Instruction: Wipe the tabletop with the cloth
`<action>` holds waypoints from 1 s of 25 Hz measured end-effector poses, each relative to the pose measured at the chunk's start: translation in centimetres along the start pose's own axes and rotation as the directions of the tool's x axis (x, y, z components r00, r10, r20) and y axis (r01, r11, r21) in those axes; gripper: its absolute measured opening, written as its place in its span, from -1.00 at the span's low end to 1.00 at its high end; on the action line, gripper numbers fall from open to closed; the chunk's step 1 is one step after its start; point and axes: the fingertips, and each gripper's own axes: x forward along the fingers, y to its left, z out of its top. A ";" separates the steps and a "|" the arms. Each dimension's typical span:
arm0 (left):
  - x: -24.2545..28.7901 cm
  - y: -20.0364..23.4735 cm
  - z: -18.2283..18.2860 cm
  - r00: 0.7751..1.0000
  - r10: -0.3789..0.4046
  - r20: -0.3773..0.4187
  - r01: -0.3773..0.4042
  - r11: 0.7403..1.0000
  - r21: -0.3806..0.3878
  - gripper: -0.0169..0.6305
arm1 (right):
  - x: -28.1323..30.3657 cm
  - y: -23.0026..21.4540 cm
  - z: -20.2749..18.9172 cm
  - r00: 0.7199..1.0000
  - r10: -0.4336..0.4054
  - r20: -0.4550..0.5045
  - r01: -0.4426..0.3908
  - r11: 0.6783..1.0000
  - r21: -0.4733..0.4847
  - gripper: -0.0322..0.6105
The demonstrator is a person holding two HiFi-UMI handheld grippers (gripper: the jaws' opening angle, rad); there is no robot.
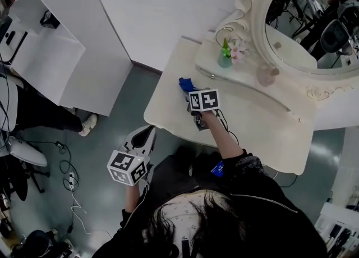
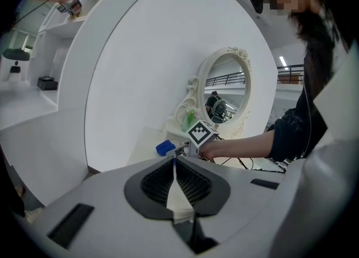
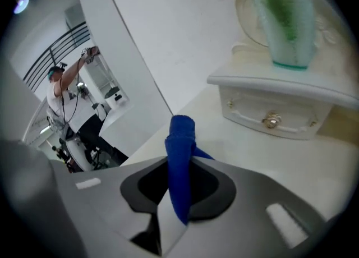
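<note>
Gripping the blue cloth (image 3: 180, 133) firmly, my right gripper (image 3: 178, 187) holds it low over the tabletop (image 1: 263, 122) near the left edge, probably to start a wiping stroke there. My left gripper (image 2: 175, 173), jaws together and empty, hangs beside the table, out of the way.

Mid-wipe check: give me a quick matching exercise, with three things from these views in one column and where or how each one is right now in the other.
Things:
1. blue cloth
2. left hand-held gripper
3. green vase

States:
A. stands on the raised drawer shelf
B. jaws together, nothing between them, held beside the tabletop
C. clamped in the right hand-held gripper, over the tabletop

Pairs: 1-C, 2-B, 3-A
</note>
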 end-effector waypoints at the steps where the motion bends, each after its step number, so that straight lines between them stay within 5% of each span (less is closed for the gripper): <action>1: 0.4 -0.4 0.1 1.000 -0.012 0.000 0.012 1.000 0.009 -0.97 | -0.8 -0.8 0.0 1.000 -0.005 0.021 0.004 0.999 0.033 -0.65; 6: 3.3 -3.6 0.9 0.995 -0.094 -0.022 0.095 0.993 0.066 -0.97 | -7.7 -7.1 -1.3 0.994 -0.063 0.090 0.053 0.992 0.110 -0.65; 10: 6.8 -8.9 1.3 0.976 -0.208 -0.070 0.216 0.967 0.132 -0.97 | -16.8 -16.5 -5.0 0.967 -0.206 0.148 0.168 0.956 0.239 -0.65; 16: 11.6 -20.0 -0.1 0.923 -0.353 -0.153 0.378 0.904 0.198 -0.97 | -32.1 -30.5 -13.8 0.882 -0.443 0.162 0.336 0.830 0.445 -0.65; 21: 14.5 -30.5 -2.9 0.840 -0.499 -0.214 0.536 0.826 0.177 -0.97 | -44.6 -39.3 -24.4 0.789 -0.605 0.102 0.442 0.676 0.590 -0.65; 25: 15.8 -36.5 -5.4 0.819 -0.516 -0.253 0.565 0.803 0.190 -0.97 | -52.0 -45.2 -30.3 0.745 -0.665 0.051 0.498 0.605 0.622 -0.65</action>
